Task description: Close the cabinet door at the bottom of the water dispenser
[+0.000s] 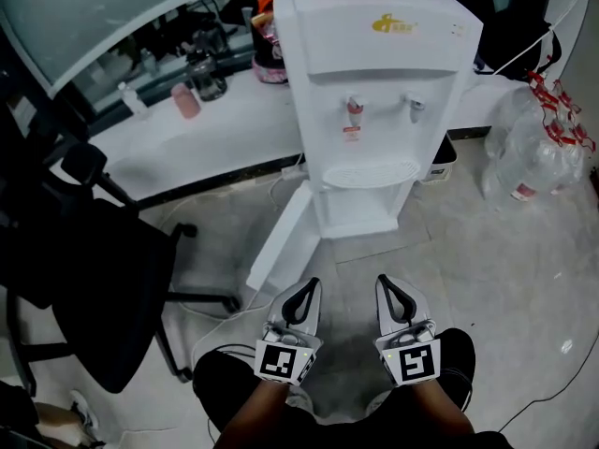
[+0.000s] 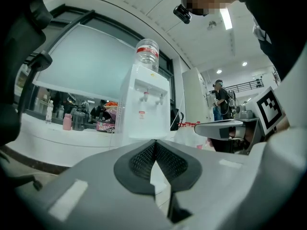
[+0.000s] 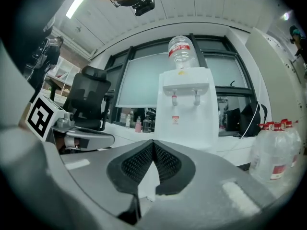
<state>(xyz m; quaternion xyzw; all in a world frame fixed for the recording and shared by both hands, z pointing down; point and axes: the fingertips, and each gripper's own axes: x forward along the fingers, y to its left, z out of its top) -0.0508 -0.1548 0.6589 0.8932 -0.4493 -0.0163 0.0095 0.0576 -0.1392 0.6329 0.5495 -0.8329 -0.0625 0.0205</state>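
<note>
Cabinet door (image 1: 279,239) at the base of the white water dispenser (image 1: 374,82) stands swung wide open, angled out to the left over the tiled floor (image 1: 524,269). I have both grippers low in front of the dispenser, side by side, clear of the door. The left gripper (image 1: 310,286) has its jaws pressed together with nothing between them. The right gripper (image 1: 385,282) is the same, its jaws meeting at the tips and empty. A black office chair (image 1: 103,279) sits to my left, near the door's free edge.
</note>
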